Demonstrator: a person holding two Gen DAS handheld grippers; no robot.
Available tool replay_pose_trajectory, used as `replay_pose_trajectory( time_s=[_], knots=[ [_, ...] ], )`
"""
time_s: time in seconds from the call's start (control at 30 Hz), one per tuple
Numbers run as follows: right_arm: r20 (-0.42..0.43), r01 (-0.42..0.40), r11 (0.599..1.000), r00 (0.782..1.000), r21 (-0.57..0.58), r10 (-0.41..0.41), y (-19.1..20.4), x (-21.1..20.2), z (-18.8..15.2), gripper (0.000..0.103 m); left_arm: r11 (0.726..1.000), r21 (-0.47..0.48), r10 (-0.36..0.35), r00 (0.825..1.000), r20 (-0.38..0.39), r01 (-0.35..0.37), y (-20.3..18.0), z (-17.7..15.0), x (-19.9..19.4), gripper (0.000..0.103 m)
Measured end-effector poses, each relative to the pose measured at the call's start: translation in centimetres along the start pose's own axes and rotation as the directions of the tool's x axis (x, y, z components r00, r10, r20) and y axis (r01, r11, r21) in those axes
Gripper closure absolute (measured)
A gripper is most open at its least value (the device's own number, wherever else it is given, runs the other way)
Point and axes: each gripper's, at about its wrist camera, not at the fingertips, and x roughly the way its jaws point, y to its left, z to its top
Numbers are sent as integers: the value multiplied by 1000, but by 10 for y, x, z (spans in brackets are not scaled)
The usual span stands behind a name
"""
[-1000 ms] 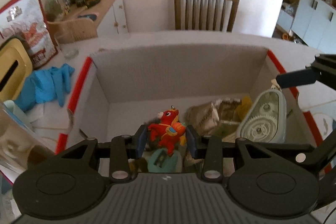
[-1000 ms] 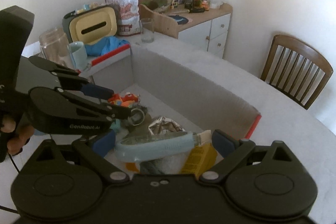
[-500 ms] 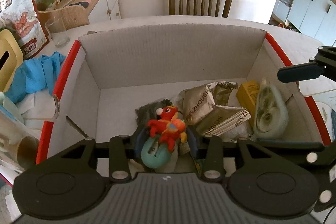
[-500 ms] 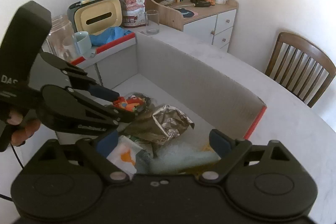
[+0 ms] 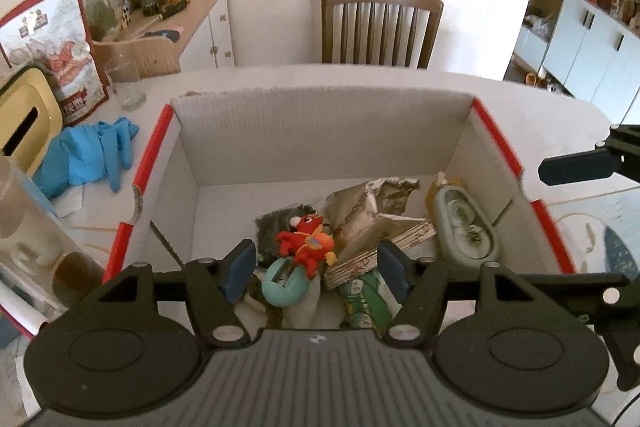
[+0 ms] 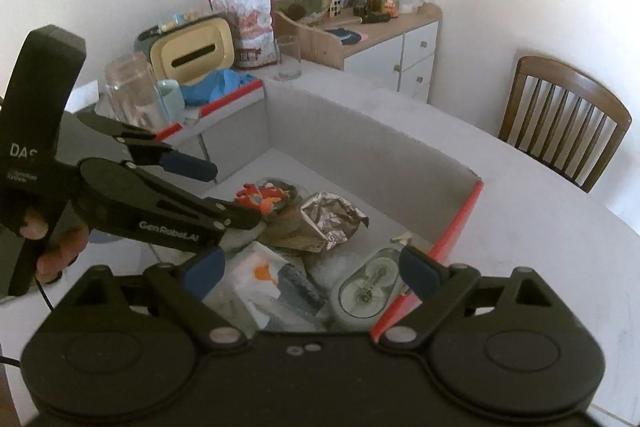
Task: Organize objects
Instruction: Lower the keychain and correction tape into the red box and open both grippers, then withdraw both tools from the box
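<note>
A white cardboard box (image 5: pixel 320 131) with red rim edges stands on the table. Inside lie a red toy figure (image 5: pixel 306 242) on a teal egg-shaped sharpener (image 5: pixel 283 285), a foil packet (image 5: pixel 368 211), a pale green correction-tape dispenser (image 5: pixel 466 229) and a green packet (image 5: pixel 368 301). My left gripper (image 5: pixel 316 269) is open and empty above the toy. My right gripper (image 6: pixel 310 273) is open and empty above the box's near corner; the dispenser (image 6: pixel 366 293) lies below it. The left gripper (image 6: pixel 208 187) and toy (image 6: pixel 262 197) also show in the right wrist view.
Left of the box lie blue gloves (image 5: pixel 88 155), a drinking glass (image 5: pixel 126 83), a snack bag (image 5: pixel 60 55), a yellow tissue holder (image 5: pixel 24 123) and a glass jar (image 6: pixel 132 95). A sideboard (image 5: pixel 188 27) and a wooden chair (image 5: pixel 378 25) stand beyond the table.
My left gripper has opened and let the red toy drop into the box. My right gripper has released the tape dispenser into the box and pulled back. Both grippers have risen.
</note>
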Motion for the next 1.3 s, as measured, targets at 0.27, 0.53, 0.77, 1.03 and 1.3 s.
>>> replay_pose_trajectory(
  time_s=[0.27, 0.53, 0.77, 1.03, 1.3],
  knots=[
    [49, 10, 999, 999, 33, -12, 4, -36, -3, 8, 1000, -10, 0, 997, 82, 1, -9, -4, -44, 36],
    [107, 11, 999, 994, 44, -16, 12, -71, -7, 5, 998, -60, 9, 990, 140, -1, -16, -10, -81, 26],
    [160, 1, 998, 987, 70, -12, 13, -98, -14, 1, 996, -83, 37, 983, 180, -22, -25, -13, -105, 15],
    [204, -7, 995, 979, 95, -13, 9, -121, -27, 1, 995, -95, 38, 975, 220, -18, -43, -20, -125, 0],
    [240, 0, 994, 970, 108, -26, 7, -135, -42, 1, 995, -97, 47, 973, 225, -26, -58, -27, -136, 0]
  ],
)
